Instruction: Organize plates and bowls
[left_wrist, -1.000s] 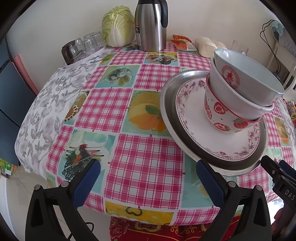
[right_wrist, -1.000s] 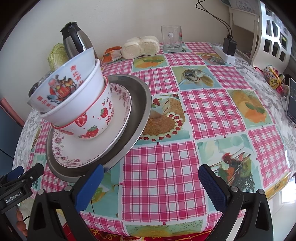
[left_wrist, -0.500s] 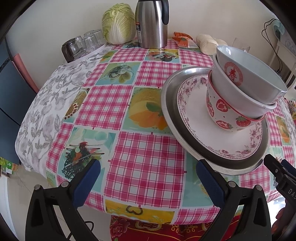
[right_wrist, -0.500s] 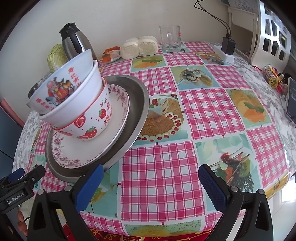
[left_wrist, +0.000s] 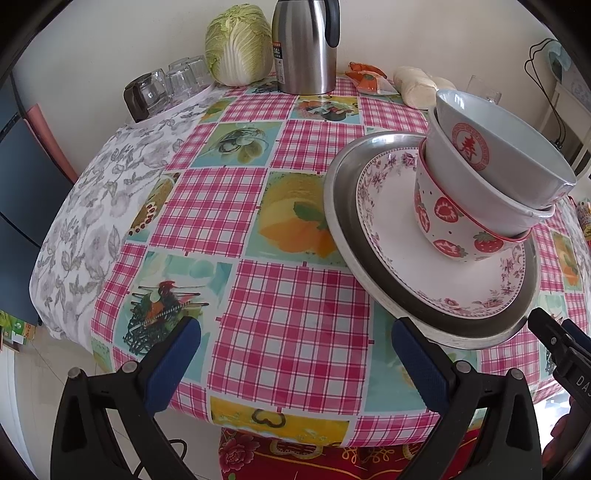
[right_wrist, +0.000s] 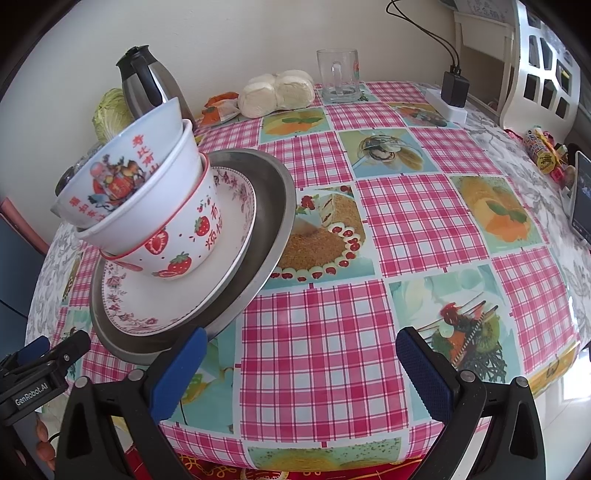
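Note:
A stack stands on the checked table: a metal plate (left_wrist: 343, 206) (right_wrist: 273, 221) at the bottom, a floral plate (left_wrist: 391, 221) (right_wrist: 232, 229) on it, then a strawberry bowl (left_wrist: 443, 218) (right_wrist: 181, 243), a plain white bowl (left_wrist: 476, 192) (right_wrist: 147, 203) and a white bowl with red print (left_wrist: 495, 144) (right_wrist: 122, 173) on top. My left gripper (left_wrist: 295, 362) is open and empty, just left of the stack near the table's front edge. My right gripper (right_wrist: 299, 373) is open and empty, just right of the stack; its left finger overlaps the metal plate's rim.
At the back stand a steel kettle (left_wrist: 304, 44) (right_wrist: 147, 88), a cabbage (left_wrist: 238, 42), several glasses (left_wrist: 166, 85), steamed buns (right_wrist: 277, 92), a glass mug (right_wrist: 338, 75) and a charger on a power strip (right_wrist: 454, 94). Snacks and a phone (right_wrist: 581, 199) lie at the right.
Both grippers have edged slightly forward toward the table; the stack appears a little closer. Both stay open and empty.

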